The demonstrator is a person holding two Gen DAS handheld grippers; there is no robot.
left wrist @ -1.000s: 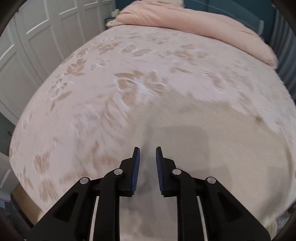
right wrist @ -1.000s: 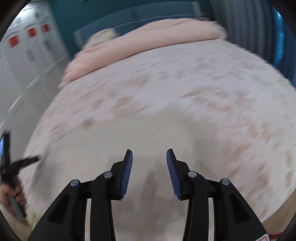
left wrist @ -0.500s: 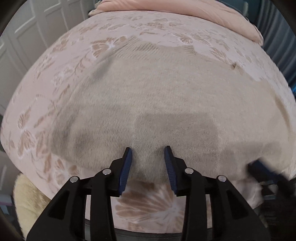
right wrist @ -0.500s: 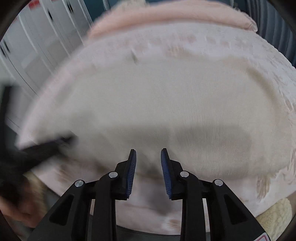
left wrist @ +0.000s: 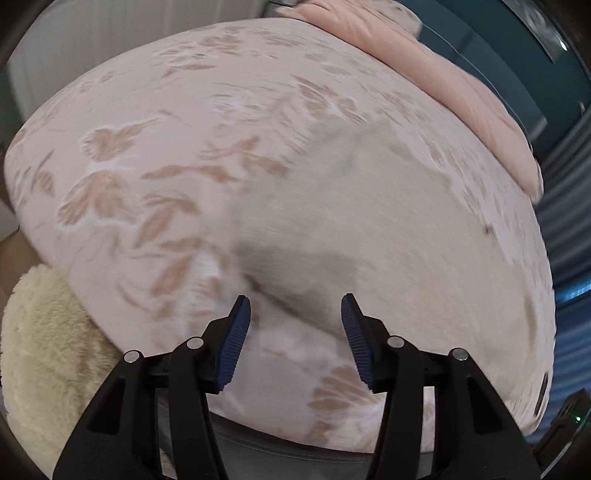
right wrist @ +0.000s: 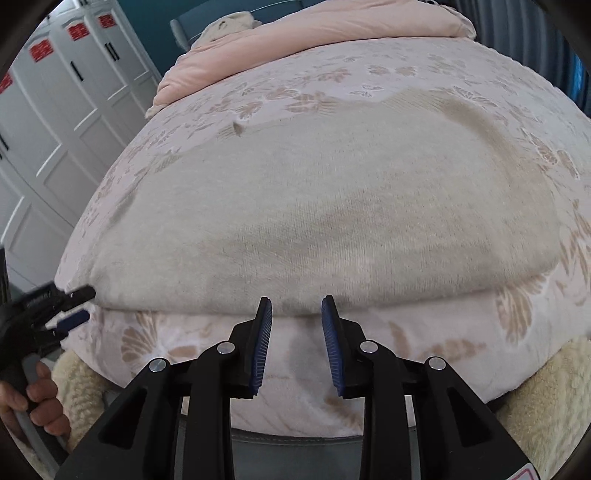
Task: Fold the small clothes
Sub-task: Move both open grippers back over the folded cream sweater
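Both tongs gape, gripping nothing: the right gripper point(right wrist: 296, 306) hangs at the near hem of the beige knit garment point(right wrist: 332, 206), the left gripper point(left wrist: 295, 306) at its left corner, presumably to lift that edge. It lies flat on the floral bedspread point(right wrist: 406, 70). Red cupboard labels point(right wrist: 77, 31) beyond are unreadable.

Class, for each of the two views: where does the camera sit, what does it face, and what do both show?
Left wrist: on the left gripper, facing the beige garment's near-left corner; open jaws show.
Right wrist: on the right gripper, facing the garment's near hem; open jaws, the left gripper and the left hand show.
Shared: garment, floral bedspread, pink duvet.
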